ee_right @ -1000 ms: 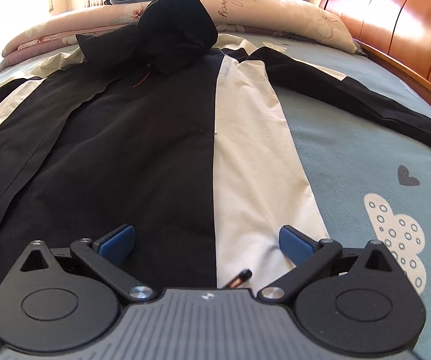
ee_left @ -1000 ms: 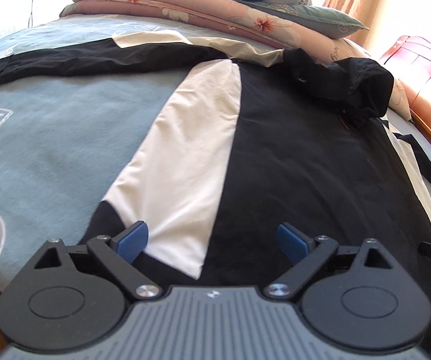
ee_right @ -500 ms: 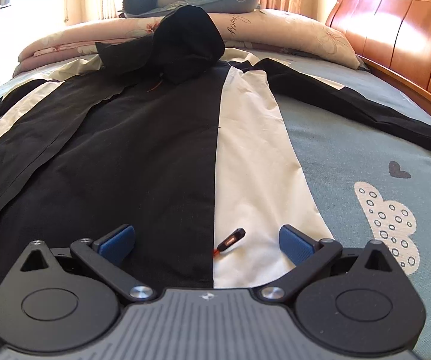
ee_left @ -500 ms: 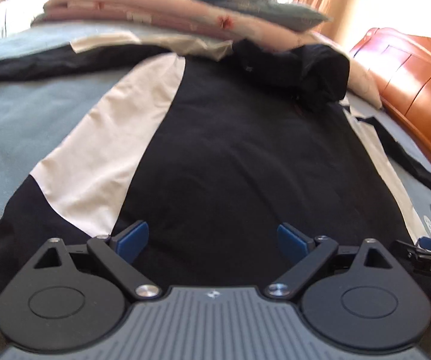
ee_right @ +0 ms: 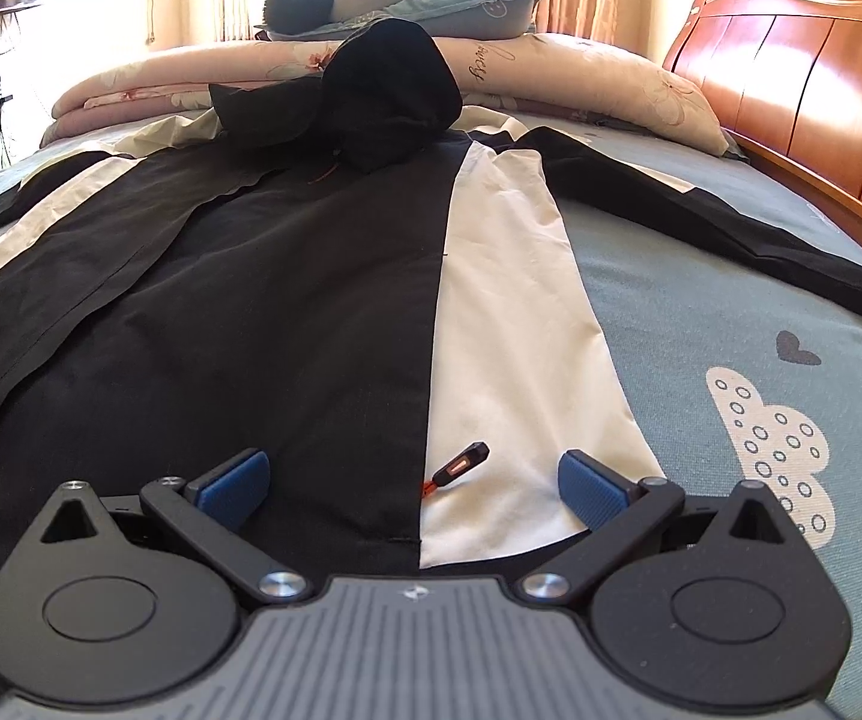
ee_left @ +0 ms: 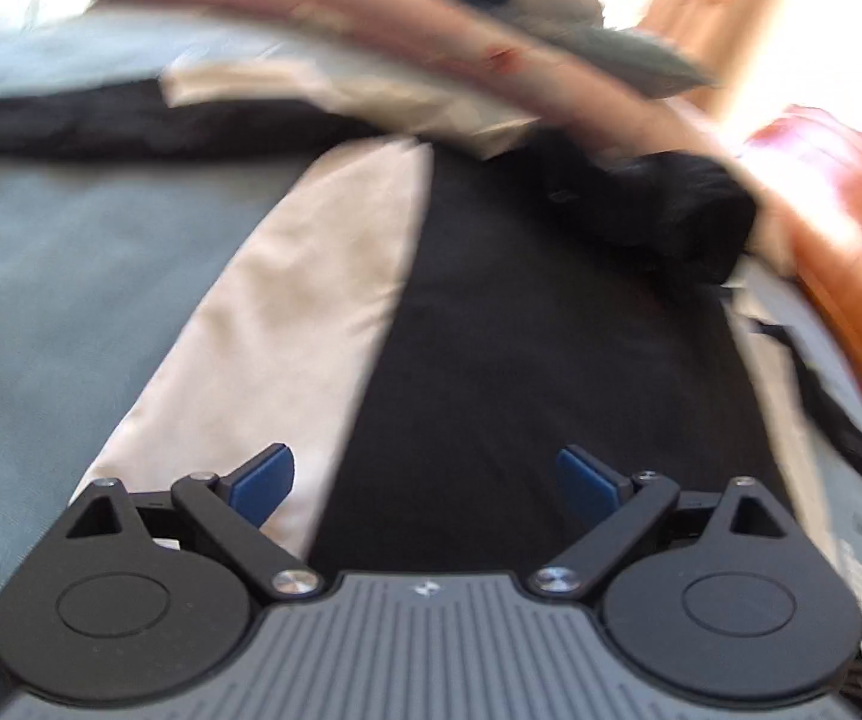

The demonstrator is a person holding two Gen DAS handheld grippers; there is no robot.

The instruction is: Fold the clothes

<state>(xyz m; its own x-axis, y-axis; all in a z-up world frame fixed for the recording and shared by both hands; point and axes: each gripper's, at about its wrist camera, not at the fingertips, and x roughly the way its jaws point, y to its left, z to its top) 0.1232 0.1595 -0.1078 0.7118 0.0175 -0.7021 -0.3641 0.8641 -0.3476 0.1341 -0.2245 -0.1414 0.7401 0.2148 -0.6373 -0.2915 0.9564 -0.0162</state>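
A black jacket with cream side panels (ee_right: 287, 300) lies spread flat on the bed, hood (ee_right: 389, 90) bunched at the far end and sleeves stretched out to both sides. My right gripper (ee_right: 413, 483) hangs open over the hem, where the black body meets the right cream panel (ee_right: 509, 324); a small orange-and-black zipper pull (ee_right: 461, 468) lies between its fingers. My left gripper (ee_left: 425, 480) is open above the jacket (ee_left: 551, 372) near the left cream panel (ee_left: 287, 312). The left wrist view is blurred. Neither gripper holds anything.
The bed has a grey-blue sheet (ee_right: 701, 312) with cloud and heart prints. A folded floral quilt (ee_right: 551, 72) and pillows (ee_right: 431, 6) lie at the far end. A wooden headboard (ee_right: 803, 84) runs along the right side.
The left gripper has swung back left, so the cream panel is under its left finger again. The right gripper has drawn back slightly, showing more of the hem and zipper pull.
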